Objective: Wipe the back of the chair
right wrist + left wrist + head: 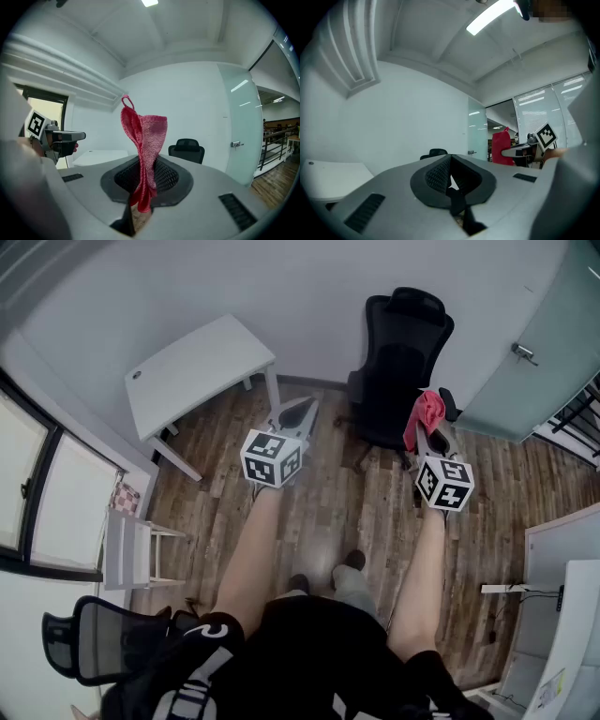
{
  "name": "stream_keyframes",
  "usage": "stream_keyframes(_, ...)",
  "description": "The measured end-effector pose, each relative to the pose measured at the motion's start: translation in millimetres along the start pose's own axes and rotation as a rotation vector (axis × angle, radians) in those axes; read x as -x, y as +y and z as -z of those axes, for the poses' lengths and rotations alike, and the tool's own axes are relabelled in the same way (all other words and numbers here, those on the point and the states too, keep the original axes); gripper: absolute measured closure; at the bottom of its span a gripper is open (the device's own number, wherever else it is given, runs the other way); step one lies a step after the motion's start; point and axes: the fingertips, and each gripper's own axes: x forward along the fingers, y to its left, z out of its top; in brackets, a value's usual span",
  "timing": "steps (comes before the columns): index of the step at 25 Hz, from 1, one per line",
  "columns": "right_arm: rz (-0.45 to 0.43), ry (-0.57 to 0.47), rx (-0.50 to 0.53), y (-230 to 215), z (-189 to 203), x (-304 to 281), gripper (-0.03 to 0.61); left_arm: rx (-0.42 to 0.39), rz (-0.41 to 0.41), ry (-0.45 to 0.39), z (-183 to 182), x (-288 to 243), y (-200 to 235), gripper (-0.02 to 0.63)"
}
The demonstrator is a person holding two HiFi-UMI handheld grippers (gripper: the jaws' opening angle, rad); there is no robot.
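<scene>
A black office chair (397,362) stands against the far wall, its front turned toward me; it also shows small in the right gripper view (187,150) and the left gripper view (433,153). My right gripper (430,432) is shut on a red cloth (425,415), held just in front of the chair's right armrest. The cloth (143,140) stands up from the closed jaws. My left gripper (300,415) is shut with nothing in it, held left of the chair and apart from it.
A white desk (192,371) stands at the far left. A white step stool (131,551) and a second black mesh chair (98,638) are at the near left. A frosted glass door (534,343) is at the right, white furniture (558,615) near right.
</scene>
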Motion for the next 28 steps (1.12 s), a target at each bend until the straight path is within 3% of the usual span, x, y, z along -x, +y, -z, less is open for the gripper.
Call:
stream_keyframes(6, -0.012, -0.012, 0.001, -40, 0, -46, 0.511, -0.009, -0.004, 0.007, 8, -59, 17, 0.589)
stream_keyframes(17, -0.076, 0.017, -0.059, -165, 10, -152, 0.511, -0.035, -0.017, 0.063, 25, -217, 23, 0.589)
stream_keyframes(23, -0.102, 0.048, -0.099, -206, 20, -202, 0.511, -0.028, -0.02, 0.084, 37, -278, 27, 0.589)
stream_keyframes(28, -0.111, 0.051, -0.11, -224, 24, -254, 0.511, -0.02, -0.023, 0.098, 47, -322, 54, 0.589)
